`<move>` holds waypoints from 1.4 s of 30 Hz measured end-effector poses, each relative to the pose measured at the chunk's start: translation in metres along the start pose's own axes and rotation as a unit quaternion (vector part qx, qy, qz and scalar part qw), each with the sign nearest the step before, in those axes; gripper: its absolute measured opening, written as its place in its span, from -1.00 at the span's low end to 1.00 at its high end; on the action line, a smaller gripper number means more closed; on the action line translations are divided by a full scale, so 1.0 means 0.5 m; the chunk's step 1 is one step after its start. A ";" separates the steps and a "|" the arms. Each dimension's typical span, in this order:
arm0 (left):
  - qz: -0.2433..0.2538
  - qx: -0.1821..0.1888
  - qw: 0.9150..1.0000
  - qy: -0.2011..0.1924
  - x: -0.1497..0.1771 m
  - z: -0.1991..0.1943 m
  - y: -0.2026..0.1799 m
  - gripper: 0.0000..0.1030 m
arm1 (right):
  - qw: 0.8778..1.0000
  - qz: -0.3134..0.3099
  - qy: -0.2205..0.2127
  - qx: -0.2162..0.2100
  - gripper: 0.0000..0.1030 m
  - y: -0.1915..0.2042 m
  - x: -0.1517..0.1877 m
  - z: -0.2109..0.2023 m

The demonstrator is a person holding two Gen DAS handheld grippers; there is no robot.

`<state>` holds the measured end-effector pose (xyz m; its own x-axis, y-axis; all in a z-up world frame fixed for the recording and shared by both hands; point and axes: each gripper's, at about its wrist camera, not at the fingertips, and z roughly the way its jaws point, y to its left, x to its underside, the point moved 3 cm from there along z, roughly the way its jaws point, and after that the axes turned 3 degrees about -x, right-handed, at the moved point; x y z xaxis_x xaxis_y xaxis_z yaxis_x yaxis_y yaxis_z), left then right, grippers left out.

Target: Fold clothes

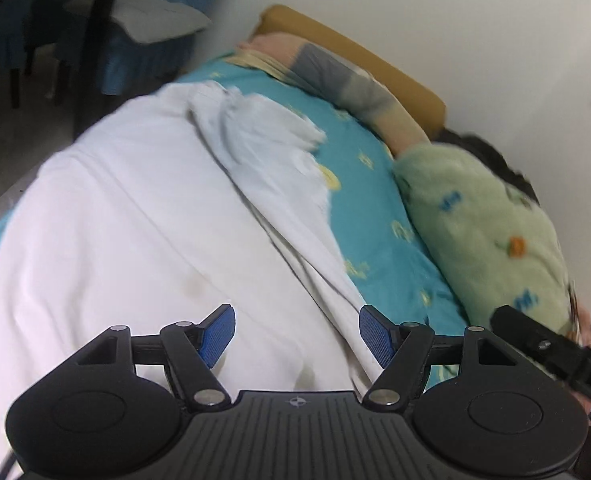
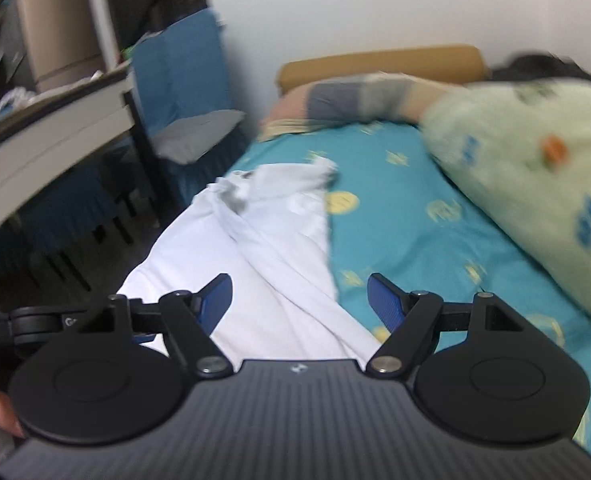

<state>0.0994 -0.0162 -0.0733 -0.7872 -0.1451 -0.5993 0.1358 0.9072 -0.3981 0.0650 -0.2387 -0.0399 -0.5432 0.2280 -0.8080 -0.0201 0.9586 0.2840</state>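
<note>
A white garment (image 1: 135,220) lies spread on a teal bed sheet (image 1: 371,184), with a bunched, creased fold running along its right side toward the far end. My left gripper (image 1: 297,332) is open and empty, hovering just above the garment's near part. In the right wrist view the same white garment (image 2: 255,256) stretches away from me on the teal sheet (image 2: 407,224). My right gripper (image 2: 299,300) is open and empty above the garment's near right edge. The right gripper's black body shows at the left view's right edge (image 1: 551,352).
A green patterned pillow or blanket (image 1: 483,236) lies along the bed's right side, also in the right view (image 2: 535,176). A striped cloth (image 1: 351,80) lies by the tan headboard (image 1: 359,52). A blue-covered chair (image 2: 187,80) and a desk (image 2: 51,136) stand left of the bed.
</note>
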 end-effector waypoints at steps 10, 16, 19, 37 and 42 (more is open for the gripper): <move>0.069 0.006 0.995 0.066 0.116 0.062 -0.202 0.22 | 0.991 0.106 -0.070 0.028 0.47 -0.200 -0.005 -0.096; 0.129 -0.009 0.986 0.105 0.201 0.121 -0.287 0.07 | 0.980 0.185 -0.063 0.036 0.52 -0.291 0.017 -0.082; 0.131 -0.024 0.983 0.130 0.225 0.160 -0.288 -0.29 | 0.976 0.208 -0.051 0.033 0.52 -0.316 0.027 -0.064; 0.034 -0.083 0.985 0.151 0.131 0.039 -0.072 -0.75 | 0.981 0.190 -0.029 0.024 0.52 -0.286 0.032 -0.045; 0.049 -0.085 0.987 0.128 0.126 0.014 -0.076 -0.23 | 0.983 0.177 -0.021 0.034 0.52 -0.279 0.038 -0.041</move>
<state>0.0487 -0.0624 -0.1008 -0.9045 0.0321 -0.4253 0.1338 0.9681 -0.2116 0.0402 -0.3716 -0.0844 -0.4711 0.5555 -0.6852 0.2218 0.8264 0.5175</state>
